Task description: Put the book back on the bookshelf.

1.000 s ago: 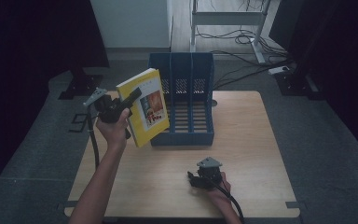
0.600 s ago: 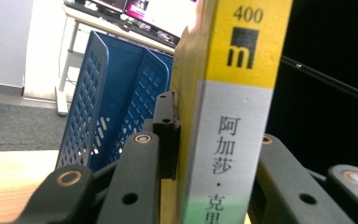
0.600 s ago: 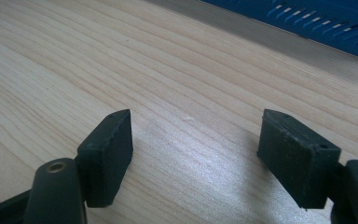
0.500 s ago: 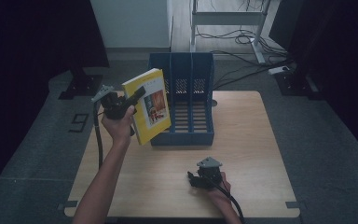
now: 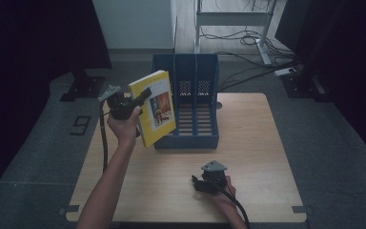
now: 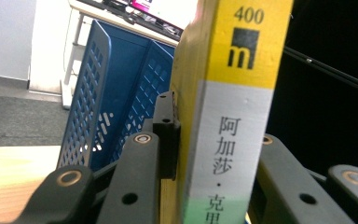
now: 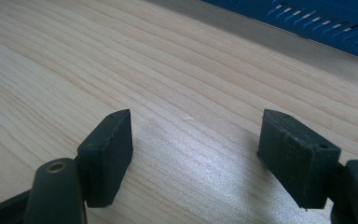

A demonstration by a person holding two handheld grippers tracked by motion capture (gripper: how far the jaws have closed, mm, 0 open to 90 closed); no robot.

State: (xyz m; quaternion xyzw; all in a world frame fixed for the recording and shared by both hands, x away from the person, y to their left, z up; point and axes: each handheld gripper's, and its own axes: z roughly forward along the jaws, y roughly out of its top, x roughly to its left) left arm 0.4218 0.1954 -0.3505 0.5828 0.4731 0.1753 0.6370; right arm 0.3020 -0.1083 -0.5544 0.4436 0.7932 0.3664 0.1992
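A yellow book [image 5: 155, 112] hangs upright and tilted over the table's left side, just left of the blue file rack [image 5: 205, 67]. My left gripper [image 5: 140, 98] is shut on it near the spine. In the left gripper view the book's spine [image 6: 228, 116], yellow over white with printed characters, sits between the black jaws of the left gripper [image 6: 214, 154], with the rack's slotted dividers [image 6: 116, 93] behind. My right gripper [image 5: 198, 182] rests low on the wooden table [image 5: 248, 157] near the front edge. In its own view, the right gripper [image 7: 196, 144] stands open over bare wood.
The rack has three slots and stands at the table's back middle; its blue edge [image 7: 307, 18] lies ahead of the right gripper. Cables and a desk frame [image 5: 228, 19] lie on the floor beyond. Dark floor surrounds the table.
My left hand has shifted slightly right and toward the rack with the book in it. The right hand has stayed put.
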